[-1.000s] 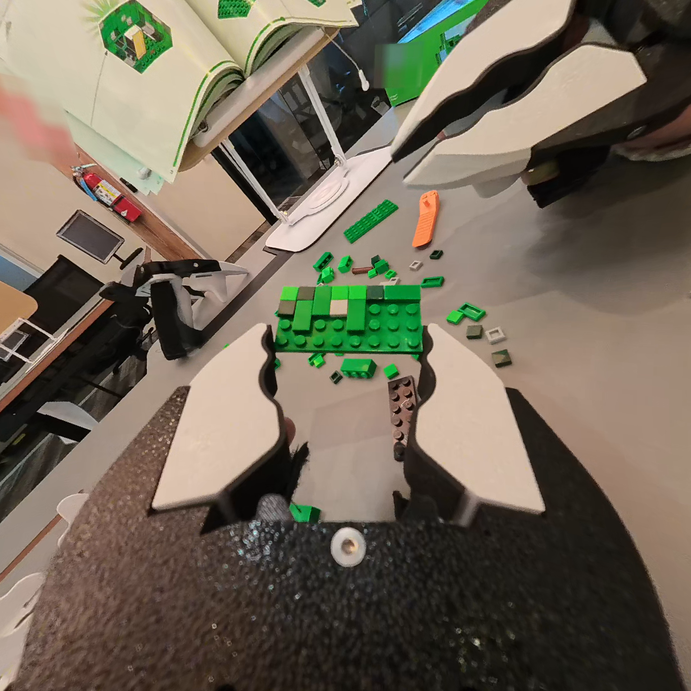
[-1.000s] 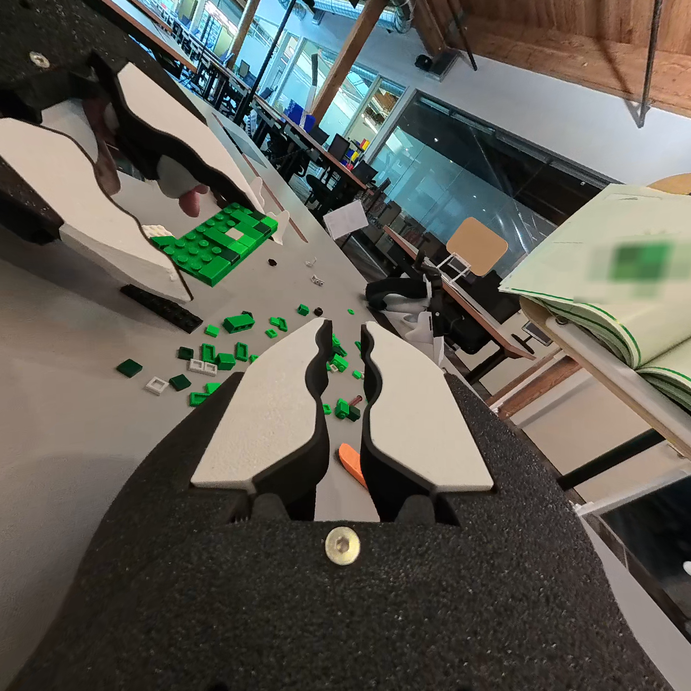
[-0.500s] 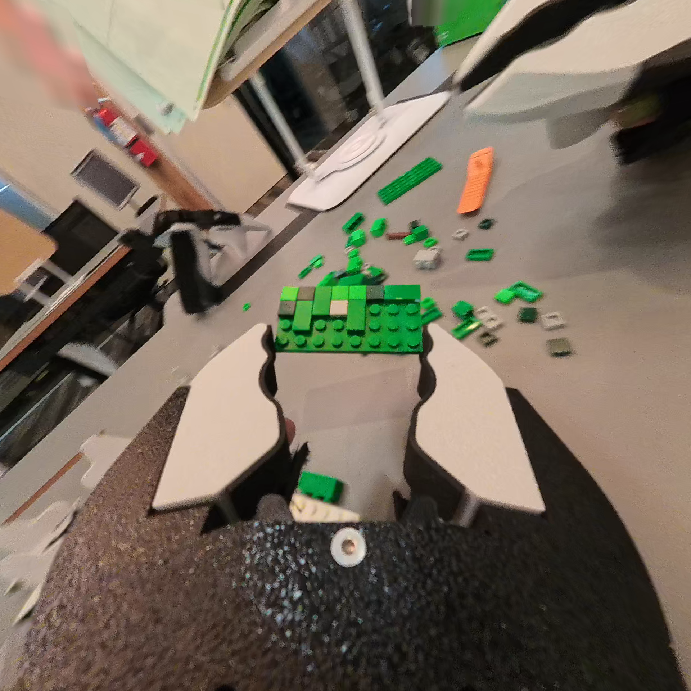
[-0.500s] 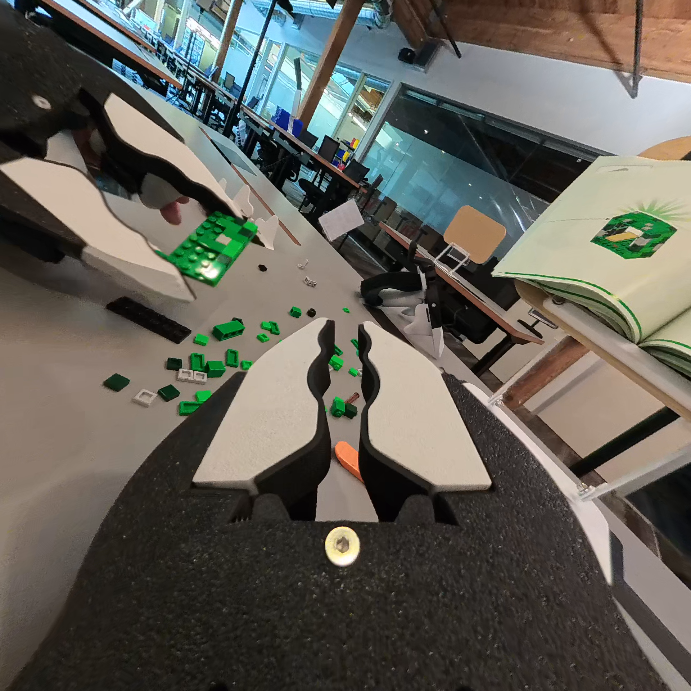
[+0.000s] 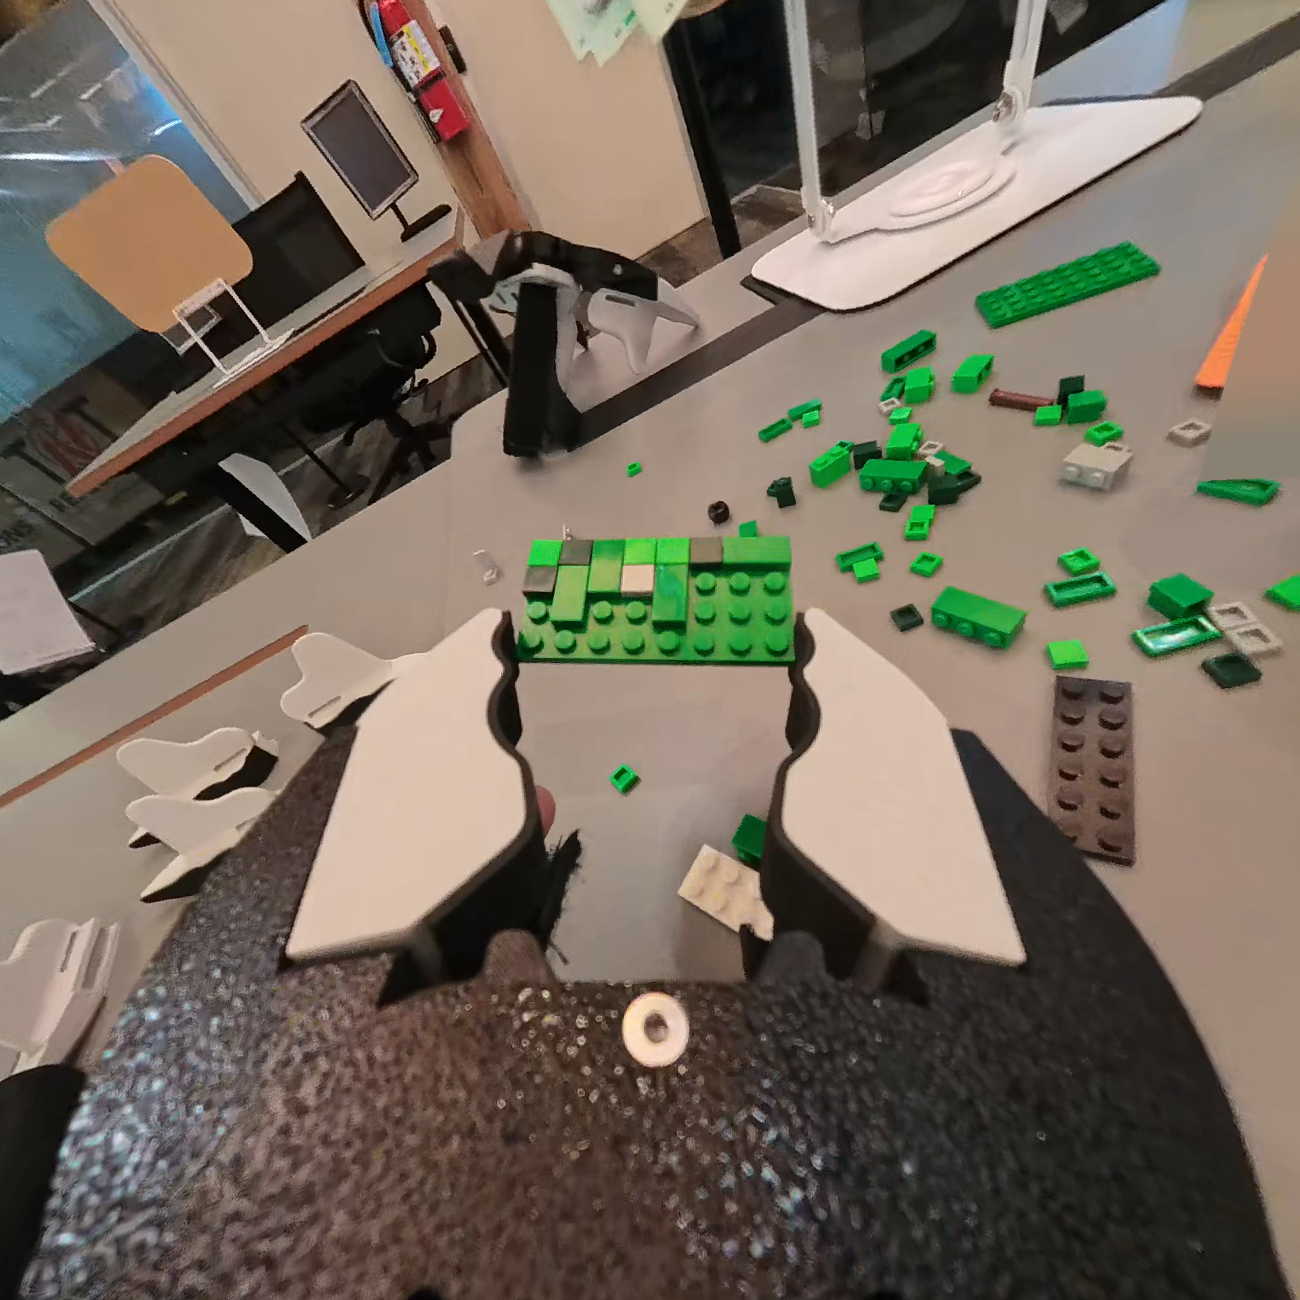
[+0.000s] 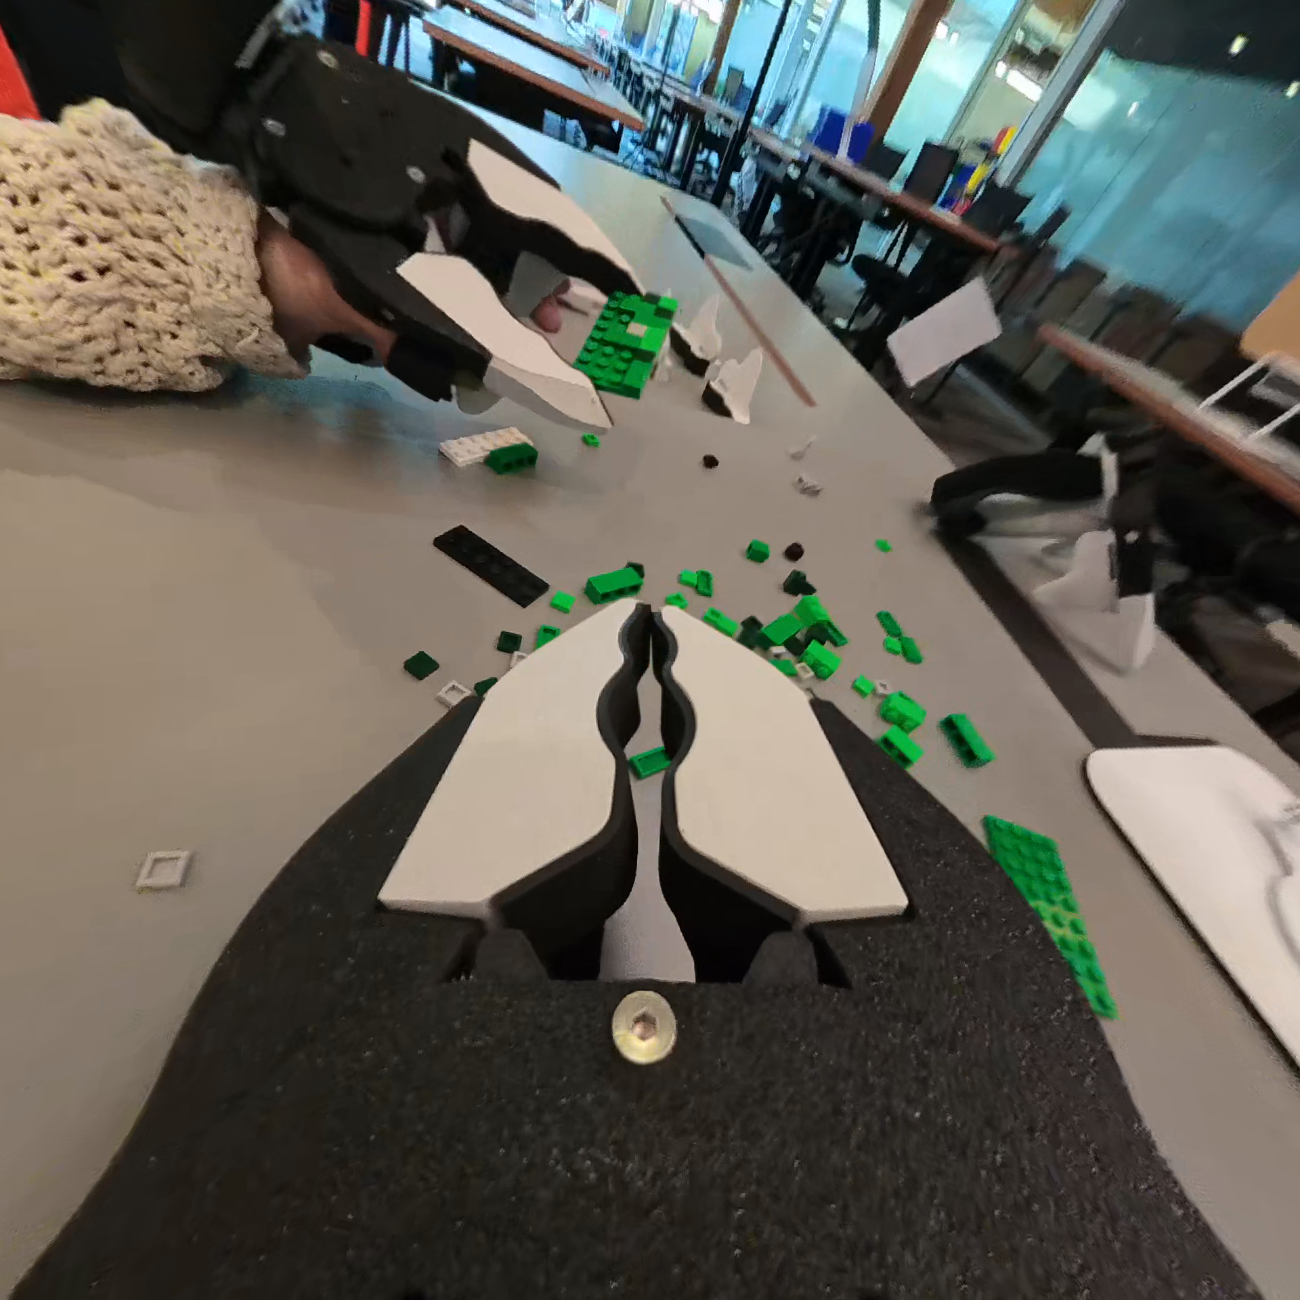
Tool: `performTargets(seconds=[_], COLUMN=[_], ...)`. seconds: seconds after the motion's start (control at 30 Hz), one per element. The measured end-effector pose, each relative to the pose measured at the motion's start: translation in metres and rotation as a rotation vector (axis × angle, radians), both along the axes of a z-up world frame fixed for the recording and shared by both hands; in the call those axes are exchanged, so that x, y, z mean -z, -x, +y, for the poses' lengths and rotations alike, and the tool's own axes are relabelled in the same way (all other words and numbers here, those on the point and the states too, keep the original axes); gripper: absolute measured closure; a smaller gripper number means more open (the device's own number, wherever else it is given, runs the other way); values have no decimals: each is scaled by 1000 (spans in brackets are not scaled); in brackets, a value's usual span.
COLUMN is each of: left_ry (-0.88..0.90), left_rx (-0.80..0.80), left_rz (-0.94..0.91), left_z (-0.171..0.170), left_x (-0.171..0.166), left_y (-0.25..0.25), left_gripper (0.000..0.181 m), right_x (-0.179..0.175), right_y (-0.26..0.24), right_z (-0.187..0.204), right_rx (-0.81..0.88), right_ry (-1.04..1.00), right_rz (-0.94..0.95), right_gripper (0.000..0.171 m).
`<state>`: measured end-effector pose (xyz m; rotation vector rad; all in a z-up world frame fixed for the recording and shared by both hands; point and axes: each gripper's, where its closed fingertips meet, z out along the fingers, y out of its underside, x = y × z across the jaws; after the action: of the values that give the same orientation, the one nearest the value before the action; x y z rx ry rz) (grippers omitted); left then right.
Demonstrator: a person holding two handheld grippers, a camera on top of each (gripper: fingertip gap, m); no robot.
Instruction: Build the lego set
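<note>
grey table (image 5: 352, 598), left hand-held gripper (image 5: 654, 633) gripping green plate (image 5: 658, 612)

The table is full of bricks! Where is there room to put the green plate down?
Bare table lies left of the black plate and around the lone grey frame tile. The green plate, held in the left gripper, has bare table beneath. The loose green pieces near the white stand base are crowded.

left gripper (image 5: 655, 636) clamped, right gripper (image 6: 651, 613) closed, empty

Loose bricks (image 6: 788, 633) crowd table (image 6: 211, 598) ahead (bare leftward).
</note>
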<state>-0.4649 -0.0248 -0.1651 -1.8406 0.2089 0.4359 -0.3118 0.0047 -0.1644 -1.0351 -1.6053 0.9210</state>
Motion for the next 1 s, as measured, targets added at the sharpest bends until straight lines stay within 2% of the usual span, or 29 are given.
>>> performTargets(seconds=[0.2,0.4,0.57,0.8,1.0], left_ry=[30,34,27,-7,-110], left_rx=[-6,-5,-9,-10,-39], left_rz=[112,137,134,178,239], left_z=[2,2,2,2,-1], left_x=[5,6,5,-1,-19], left_y=[-3,-4,-3,-5,-2], left_gripper=[107,107,107,107,107], right_x=[8,18,16,-10,-44], right_y=[8,10,9,2,-19], right_z=[17,9,1,13,43], right_rx=[128,156,160,234,401], right_ry=[-9,-262,-450,-348,-224], right_rz=[-63,-76,2,154,346], right_gripper=[169,171,171,171,171])
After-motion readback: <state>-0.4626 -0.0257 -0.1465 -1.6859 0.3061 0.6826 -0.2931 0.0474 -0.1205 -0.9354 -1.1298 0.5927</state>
